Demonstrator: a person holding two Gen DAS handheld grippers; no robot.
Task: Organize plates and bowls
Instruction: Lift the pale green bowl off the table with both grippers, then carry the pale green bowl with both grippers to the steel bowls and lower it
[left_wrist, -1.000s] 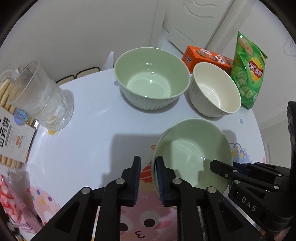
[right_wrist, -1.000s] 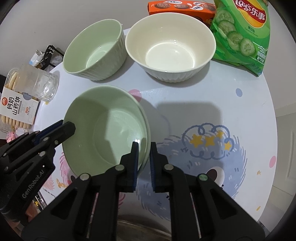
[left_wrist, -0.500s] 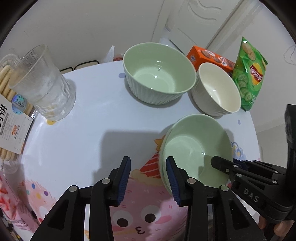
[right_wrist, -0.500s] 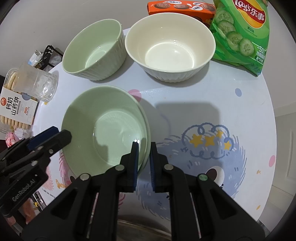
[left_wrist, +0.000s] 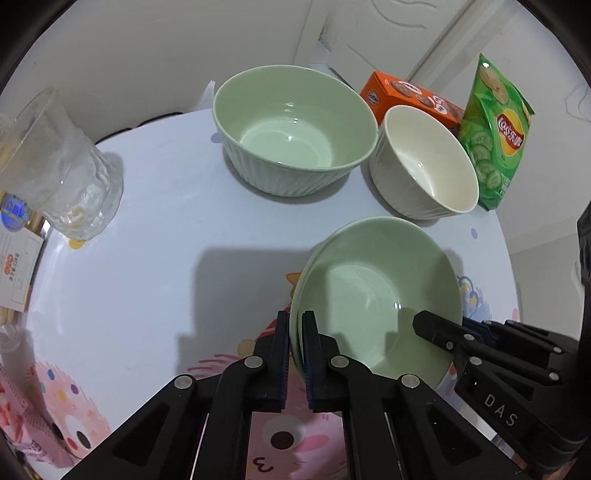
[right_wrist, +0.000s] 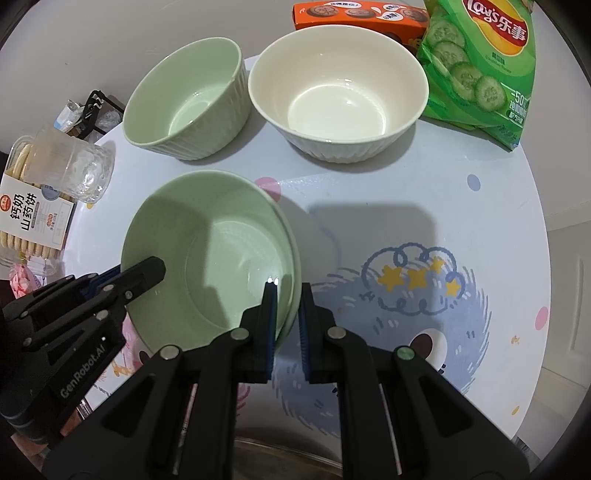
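Observation:
Two nested shallow green bowls (left_wrist: 376, 291) sit near the table's front; they also show in the right wrist view (right_wrist: 210, 258). My left gripper (left_wrist: 295, 325) is shut on their left rim. My right gripper (right_wrist: 286, 295) is shut on their right rim. A deep ribbed green bowl (left_wrist: 295, 129) and a cream ribbed bowl (left_wrist: 424, 162) stand behind them, upright and empty; both show in the right wrist view, green bowl (right_wrist: 184, 107) left, cream bowl (right_wrist: 336, 92) right.
A glass tumbler (left_wrist: 55, 166) and a biscuit pack (right_wrist: 33, 218) stand at the left edge. An orange cookie box (left_wrist: 406, 92) and a green crisp bag (left_wrist: 495, 136) stand at the back right. The round table (left_wrist: 147, 258) has a cartoon-printed cover.
My left gripper was shut beside the rim, opened half a second ago, and has now shut on the nested bowls' left rim. My right gripper keeps its hold on the right rim.

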